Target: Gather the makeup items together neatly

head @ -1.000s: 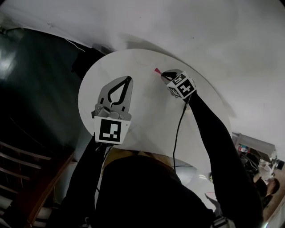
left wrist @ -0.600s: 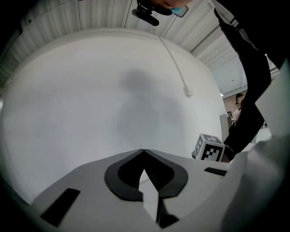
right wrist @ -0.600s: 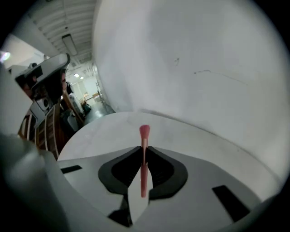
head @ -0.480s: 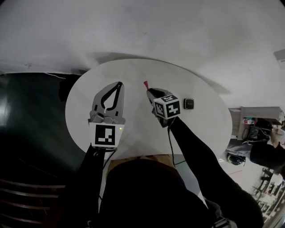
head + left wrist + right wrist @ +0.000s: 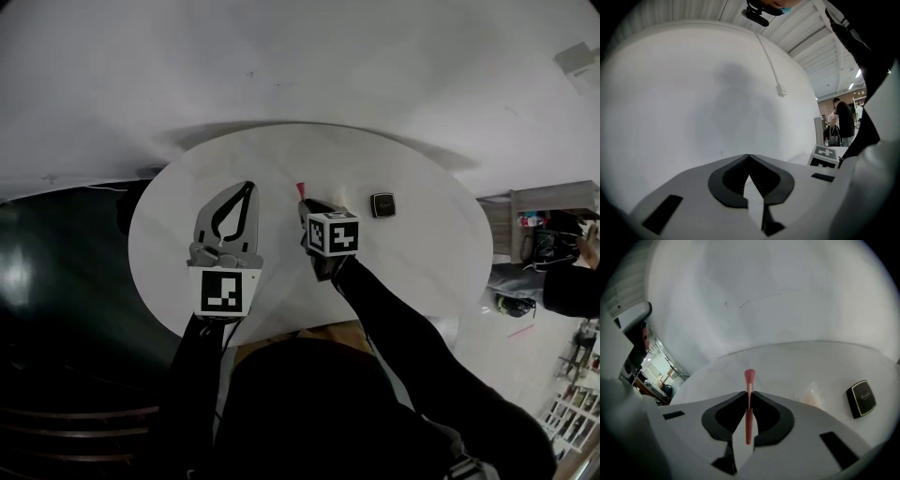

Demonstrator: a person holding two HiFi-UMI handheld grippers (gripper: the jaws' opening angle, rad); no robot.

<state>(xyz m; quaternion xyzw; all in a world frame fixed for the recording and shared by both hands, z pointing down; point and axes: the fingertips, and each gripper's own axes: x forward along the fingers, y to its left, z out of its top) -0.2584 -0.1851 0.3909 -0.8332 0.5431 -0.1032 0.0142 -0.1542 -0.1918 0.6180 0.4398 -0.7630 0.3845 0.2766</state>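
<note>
A slim pink makeup brush [image 5: 748, 408] is pinched between my right gripper's [image 5: 749, 393] jaws, with its pink tip [image 5: 301, 187] poking out past them over the round white table [image 5: 422, 272]. A black square compact [image 5: 382, 204] lies on the table just right of that gripper [image 5: 304, 200]; it also shows in the right gripper view as the compact [image 5: 861, 398]. A pale pinkish soft lump [image 5: 811, 397] lies between brush and compact. My left gripper [image 5: 248, 187] hovers over the table's left half, jaws shut with nothing in them [image 5: 749, 157].
The table stands against a white wall [image 5: 300, 66]. Dark floor [image 5: 56, 281] drops away past its left edge. At the far right stand a cluttered shelf [image 5: 548, 225] and a person [image 5: 843, 122].
My right gripper has carried the brush leftward across the table, closer to the left gripper, and its wrist has rolled. The compact has come into view at its right.
</note>
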